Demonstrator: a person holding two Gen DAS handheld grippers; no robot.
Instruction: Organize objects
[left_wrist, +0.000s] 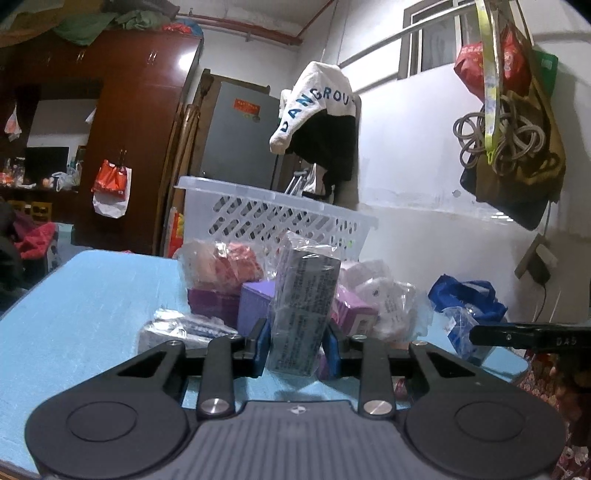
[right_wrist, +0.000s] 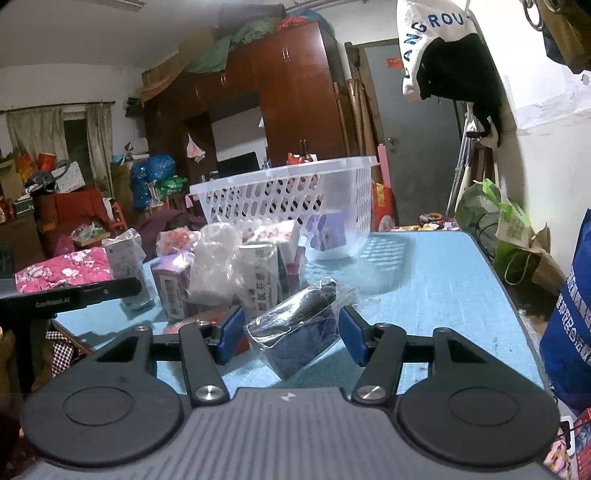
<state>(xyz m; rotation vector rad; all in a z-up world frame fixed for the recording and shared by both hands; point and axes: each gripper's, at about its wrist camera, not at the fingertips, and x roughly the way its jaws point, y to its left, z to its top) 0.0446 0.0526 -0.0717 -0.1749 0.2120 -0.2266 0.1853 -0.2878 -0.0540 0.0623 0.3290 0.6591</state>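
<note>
In the left wrist view my left gripper (left_wrist: 295, 347) is shut on a grey box in a clear wrapper (left_wrist: 301, 306), held upright just above the blue table (left_wrist: 81, 306). It also shows in the right wrist view (right_wrist: 123, 266). In the right wrist view my right gripper (right_wrist: 290, 332) is open around a dark packet in clear plastic (right_wrist: 299, 325) that lies on the table; whether the pads touch it I cannot tell. A white lattice basket (right_wrist: 288, 199) stands behind with a purple box (right_wrist: 327, 232) inside it.
A pile of purple boxes (left_wrist: 258, 302) and bagged packets (right_wrist: 218, 258) sits in front of the basket (left_wrist: 273, 218). A blue bag (left_wrist: 465, 299) lies at the table's right edge. Clothes and bags hang on the wall (left_wrist: 424, 166).
</note>
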